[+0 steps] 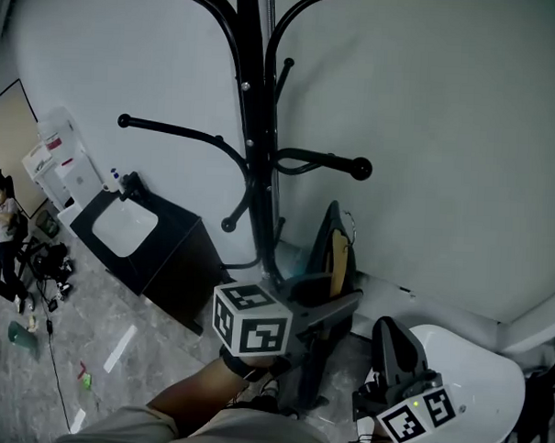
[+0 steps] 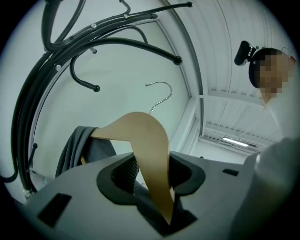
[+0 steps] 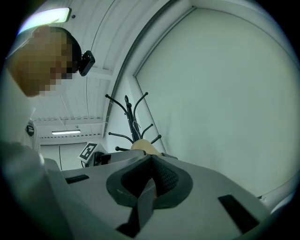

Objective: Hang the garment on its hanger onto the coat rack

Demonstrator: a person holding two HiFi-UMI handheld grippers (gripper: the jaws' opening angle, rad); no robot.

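Left gripper [image 2: 151, 177] is clamped on the wooden hanger [image 2: 143, 138]: in its own view the tan bar runs down the middle of the frame, pinched between the two dark pads [image 2: 123, 172], and the metal hook [image 2: 162, 95] curls up just above centre against the pale wall [image 2: 126, 75]. A grey garment [image 2: 78, 147] droops off the hanger's end at the left of that frame. The hook sits free, below and apart from the curved arms of the black coat rack [image 1: 255, 105], which fill the upper left. In the head view the rack's pole climbs the top centre, and the hanger with its dark cloth stands just right of the pole's lower part, under the knob-ended arm [image 1: 331, 161] that reaches right. Right gripper [image 3: 150, 171] has its jaws drawn together at the tips; a narrow grey band [image 3: 139, 206] runs down between them, and from here I can't tell whether that is cloth or part of the tool. In the head view it shows at the lower right, over a white rounded surface [image 1: 477, 376], beside the left gripper and apart from the hanger. A black cabinet [image 1: 170, 262] with a white top stands at the left of that frame, a white appliance [image 1: 55, 160] above it, and a person [image 1: 0, 227] at the far left edge
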